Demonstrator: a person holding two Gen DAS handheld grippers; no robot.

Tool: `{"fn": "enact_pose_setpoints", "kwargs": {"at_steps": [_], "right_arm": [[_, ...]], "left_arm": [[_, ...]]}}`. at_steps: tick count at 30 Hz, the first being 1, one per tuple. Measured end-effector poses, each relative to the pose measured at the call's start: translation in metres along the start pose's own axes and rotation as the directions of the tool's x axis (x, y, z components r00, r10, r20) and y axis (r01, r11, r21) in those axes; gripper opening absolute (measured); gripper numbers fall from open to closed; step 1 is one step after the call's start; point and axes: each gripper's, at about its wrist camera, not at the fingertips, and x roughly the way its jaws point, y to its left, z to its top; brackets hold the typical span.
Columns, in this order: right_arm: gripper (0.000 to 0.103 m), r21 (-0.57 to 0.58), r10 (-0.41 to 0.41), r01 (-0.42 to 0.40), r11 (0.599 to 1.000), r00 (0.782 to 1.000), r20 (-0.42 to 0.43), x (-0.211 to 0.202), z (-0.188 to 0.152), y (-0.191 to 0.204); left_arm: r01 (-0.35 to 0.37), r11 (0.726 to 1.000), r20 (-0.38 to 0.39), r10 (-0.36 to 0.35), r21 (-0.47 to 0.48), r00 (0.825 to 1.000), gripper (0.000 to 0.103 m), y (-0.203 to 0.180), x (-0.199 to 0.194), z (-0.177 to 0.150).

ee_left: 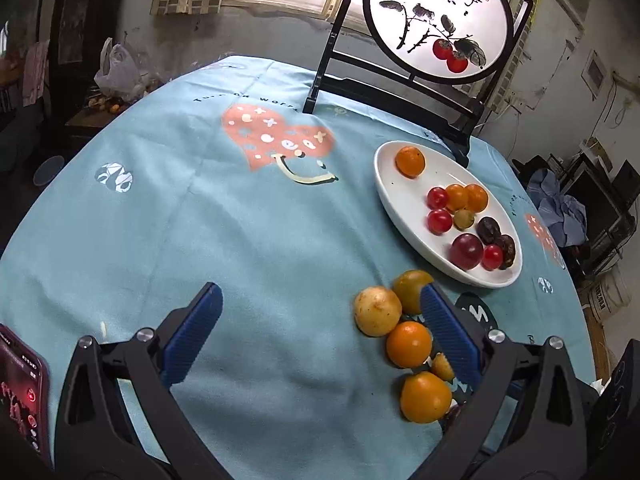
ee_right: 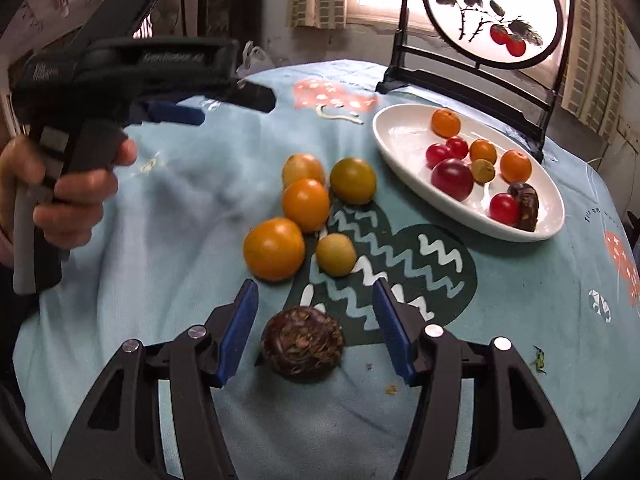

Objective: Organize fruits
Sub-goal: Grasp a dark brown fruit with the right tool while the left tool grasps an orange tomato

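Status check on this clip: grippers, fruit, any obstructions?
Left gripper open, empty. Right gripper open, straddling the dark brown fruit, not touching. Five loose fruits on the cloth, rest in white dish. Nothing blocking.

Right gripper (ee_right: 314, 328) wide open, jaws either side of dark brown fruit (ee_right: 303, 344) on blue cloth (ee_right: 160, 220), not touching it. Beyond the fruit: five orange-yellow fruits (ee_right: 306, 205) clustered. Right of cluster: white dish (ee_right: 396, 142) holding small fruits. Left of cluster: left gripper (ee_right: 176, 114) in a hand (ee_right: 60, 196), raised above cloth
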Motion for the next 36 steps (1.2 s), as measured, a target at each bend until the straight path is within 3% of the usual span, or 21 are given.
{"fn": "enact_pose_setpoints", "kwargs": {"at_steps": [4, 12, 22, 26, 29, 33, 36], "right_arm": [[0.06, 0.013, 0.027, -0.026, 1.0, 0.998, -0.05, 0.004, -0.003, -0.001], [0.06, 0.01, 0.031, -0.03, 0.999, 0.998, -0.063, 0.001, -0.009, 0.0], [0.047, 0.023, 0.026, -0.024, 0.999, 0.996, -0.083, 0.004, -0.013, -0.004], [0.044, 0.039, 0.04, -0.037, 0.999, 0.996, -0.078, 0.003, -0.014, -0.007], [0.044, 0.099, 0.05, -0.047, 0.994, 0.998, -0.026, -0.006, -0.011, -0.02], [0.044, 0.223, 0.01, -0.017, 0.975, 0.999, 0.033, -0.017, -0.009, -0.047], [0.044, 0.305, -0.001, -0.004, 0.952, 1.0, 0.017, -0.015, -0.012, -0.064]], "left_arm": [[-0.014, 0.999, -0.001, 0.014, 0.034, 1.0, 0.101, -0.006, 0.0, -0.003], [-0.029, 0.998, -0.001, 0.029, 0.062, 1.0, 0.101, -0.012, 0.0, -0.004], [-0.043, 0.996, -0.015, 0.044, 0.077, 0.999, 0.101, -0.015, 0.003, -0.006], [-0.048, 0.996, -0.016, 0.049, 0.078, 0.999, 0.101, -0.014, 0.004, -0.006], [-0.044, 0.996, -0.024, 0.046, 0.078, 0.999, 0.101, -0.014, 0.004, -0.006], [0.05, 0.989, -0.08, -0.039, 0.139, 0.996, 0.101, -0.023, 0.002, -0.012], [0.187, 0.954, -0.15, -0.155, 0.236, 0.976, 0.098, -0.037, -0.004, -0.022]]}}
